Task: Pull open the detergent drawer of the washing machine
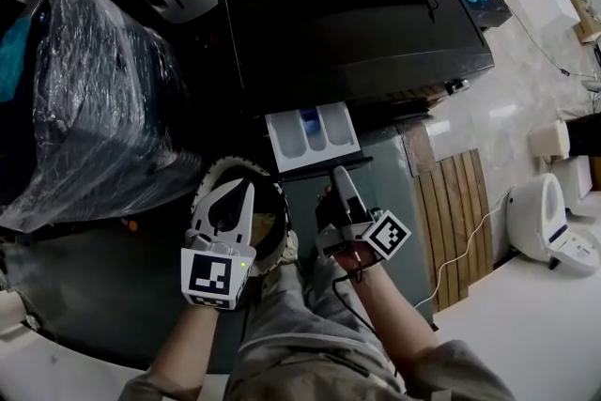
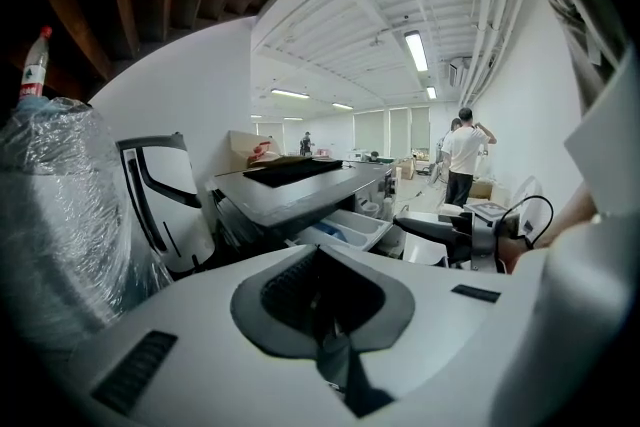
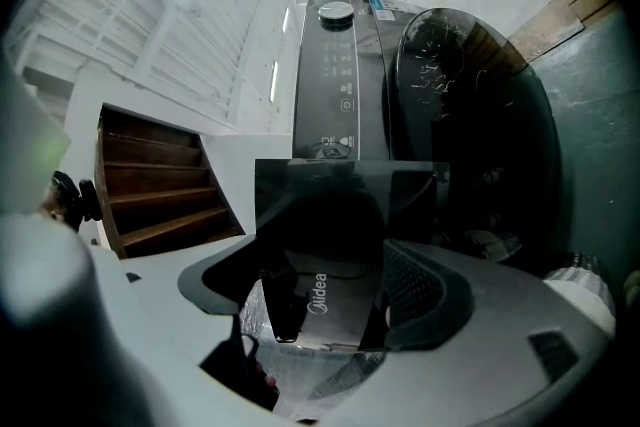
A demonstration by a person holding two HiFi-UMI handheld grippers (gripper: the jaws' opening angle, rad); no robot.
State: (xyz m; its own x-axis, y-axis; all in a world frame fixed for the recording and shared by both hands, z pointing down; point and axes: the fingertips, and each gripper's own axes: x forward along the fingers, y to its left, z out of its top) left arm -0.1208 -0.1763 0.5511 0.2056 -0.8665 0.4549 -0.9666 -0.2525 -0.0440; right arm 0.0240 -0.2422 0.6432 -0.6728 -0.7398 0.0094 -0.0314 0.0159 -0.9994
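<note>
Drawer work, seen three ways. Looking down in the head view on the detergent drawer [image 1: 313, 134], already standing out of the dark washing machine [image 1: 357, 14]. Lying with its long axis running from the machine's front toward the person. Pointing its dark front panel [image 1: 305, 170] at them and showing three white compartments open upward, with something blue in the middle one. Reaching up to that panel with the right gripper [image 1: 340, 176]. Holding the left gripper [image 1: 246, 191] lower left of it, apart from the drawer.

Learning the grip only from the right gripper view: clamping the glossy panel between the two jaws, one at each side. Reading "Midea" in pale letters on that panel, and nothing else legibly. Making out small icons on the control strip [image 3: 340, 85], a knob [image 3: 336, 12] and the dark round door glass [image 3: 470, 125], none of them appearing from above.

Finding the left gripper's jaws pressed together on nothing in the left gripper view. Getting the drawer side-on there, jutting from the machine with the right gripper at its end. Also taking in a bottle [image 2: 33, 65] with a red label too small to read, ceiling strip lights [image 2: 415, 50] and people [image 2: 463, 155] standing far off.
</note>
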